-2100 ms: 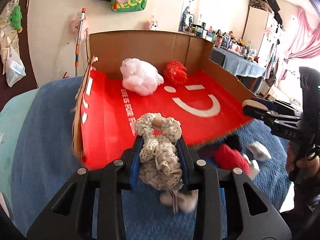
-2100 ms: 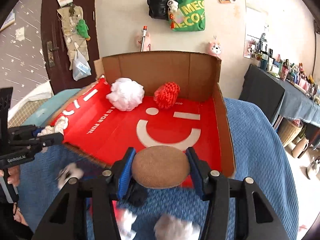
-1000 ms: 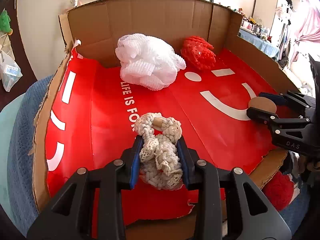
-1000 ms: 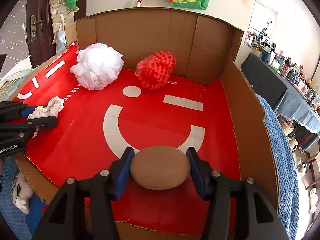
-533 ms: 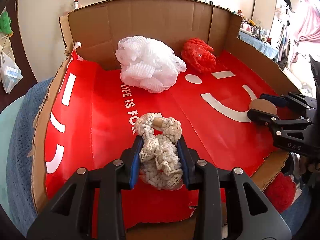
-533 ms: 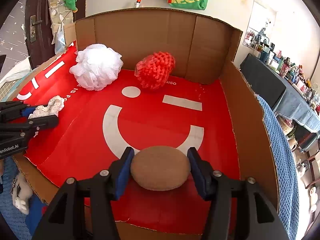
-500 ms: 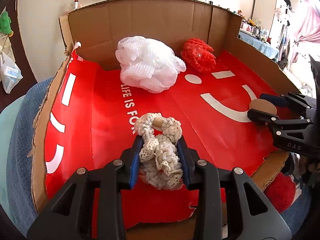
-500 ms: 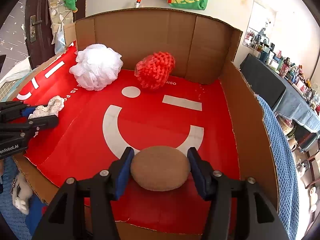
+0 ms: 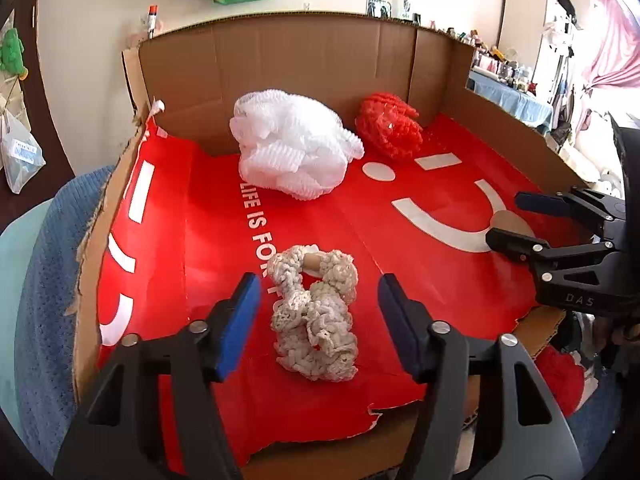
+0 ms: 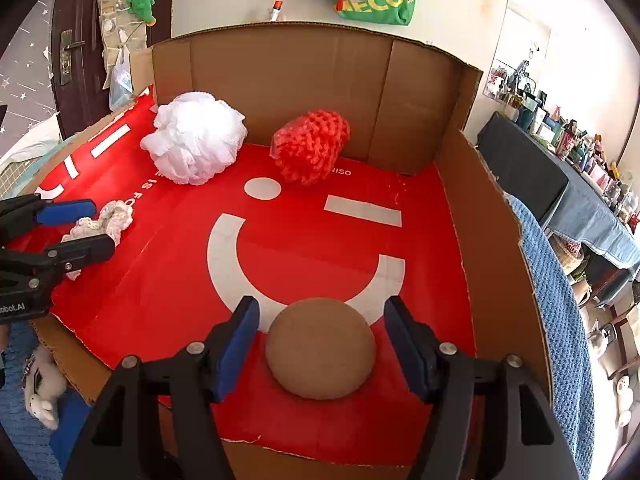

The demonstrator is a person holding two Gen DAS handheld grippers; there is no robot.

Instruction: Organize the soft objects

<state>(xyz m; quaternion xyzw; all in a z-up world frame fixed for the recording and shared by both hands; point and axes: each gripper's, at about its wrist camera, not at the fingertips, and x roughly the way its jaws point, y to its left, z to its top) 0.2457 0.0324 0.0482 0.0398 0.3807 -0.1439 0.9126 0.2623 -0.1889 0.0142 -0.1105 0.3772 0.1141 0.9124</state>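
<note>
Four soft things lie now inside the cardboard box (image 10: pixel 452 216) with the red floor; a white mesh pouf (image 9: pixel 292 152) and a red mesh pouf (image 9: pixel 390 132) sit at the far wall, side by side, the white one on the left. Nearer, the cream crochet piece (image 9: pixel 316 312) lies on the left part of the floor, and the brown round pad (image 10: pixel 320 352) lies on the right part, near the front edge.

The left gripper (image 9: pixel 316 316) is released; its jaws are opening, and the crochet piece rests on the floor between the blue pads (image 9: pixel 236 328), touching neither of them. The right gripper (image 10: pixel 322 344) is released too; its jaws are opening, and the brown pad sits between them with a gap on each side.

I judge that the task is well along but not finished; outside the box, near its front edge, a small white plush toy (image 10: pixel 42 392) lies on the blue blanket (image 10: pixel 560 320), and something red and fluffy (image 9: pixel 560 380) lies at the front right corner; these probably must go in next.
</note>
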